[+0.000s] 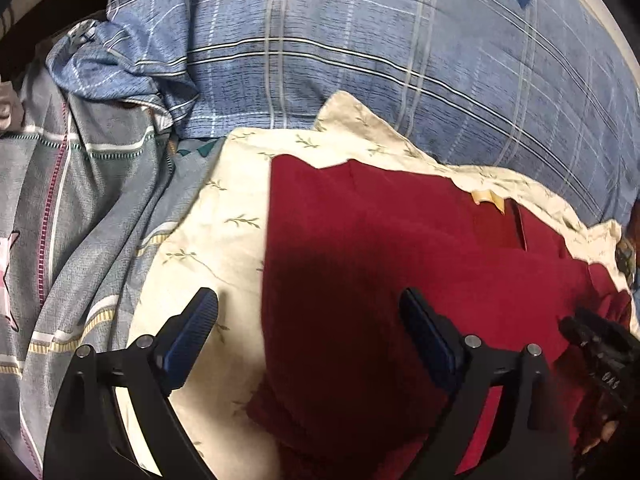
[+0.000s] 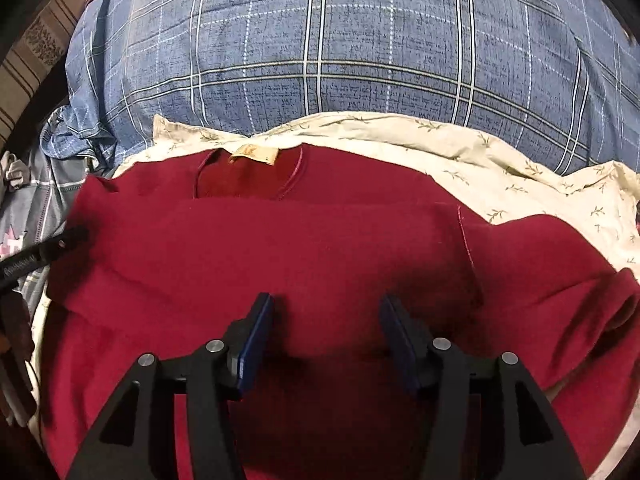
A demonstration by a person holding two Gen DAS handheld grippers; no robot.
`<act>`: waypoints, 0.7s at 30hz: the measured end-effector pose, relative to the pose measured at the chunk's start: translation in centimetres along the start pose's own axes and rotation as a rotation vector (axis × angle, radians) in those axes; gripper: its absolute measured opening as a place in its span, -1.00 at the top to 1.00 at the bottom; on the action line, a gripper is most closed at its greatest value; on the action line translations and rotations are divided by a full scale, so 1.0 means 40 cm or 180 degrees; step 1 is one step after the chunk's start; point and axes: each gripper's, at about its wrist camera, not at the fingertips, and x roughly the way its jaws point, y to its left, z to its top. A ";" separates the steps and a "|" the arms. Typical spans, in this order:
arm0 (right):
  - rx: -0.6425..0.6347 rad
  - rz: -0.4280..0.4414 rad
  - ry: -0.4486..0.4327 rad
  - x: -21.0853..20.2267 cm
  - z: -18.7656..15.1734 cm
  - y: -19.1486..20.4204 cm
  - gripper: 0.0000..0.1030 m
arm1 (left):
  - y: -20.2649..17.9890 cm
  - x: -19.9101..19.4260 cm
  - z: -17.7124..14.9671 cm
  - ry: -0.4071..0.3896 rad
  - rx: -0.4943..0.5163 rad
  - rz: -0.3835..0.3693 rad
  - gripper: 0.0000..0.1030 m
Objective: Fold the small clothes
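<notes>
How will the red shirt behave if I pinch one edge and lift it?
The red shirt will probably hang limp: it already lies in soft folds and follows the bedding. It looks light, so one gripper should manage, though a folded layer may fall open. The cream floral cloth beneath looks loose too and might drag along if you push.

Light: you work under dim, warm indoor light.
Shadows: dark patch on the red garment (image 1: 400, 240) between your left gripper (image 1: 308, 304) fingers; another ahead of your right gripper (image 2: 326, 308).
Blur: soft throughout.
Edges: fisheye bending, black corners.
</notes>
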 end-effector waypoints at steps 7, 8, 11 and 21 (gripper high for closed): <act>0.0314 -0.0057 -0.0306 -0.179 -0.035 -0.125 -0.31 | -0.044 -0.032 -0.008 -0.0101 0.0217 -0.0052 -0.81; 0.0378 -0.0178 -0.0324 -0.201 -0.045 -0.159 -0.32 | -0.046 -0.030 -0.010 -0.0087 0.0221 -0.0060 -0.81; 0.0607 -0.0484 -0.0325 -0.247 -0.090 -0.241 -0.38 | -0.045 -0.031 -0.016 -0.0060 0.0212 -0.0090 -0.81; 0.0813 -0.0336 -0.0239 -0.228 -0.126 -0.276 -0.40 | -0.061 -0.033 -0.030 -0.0071 0.0269 -0.0052 -0.81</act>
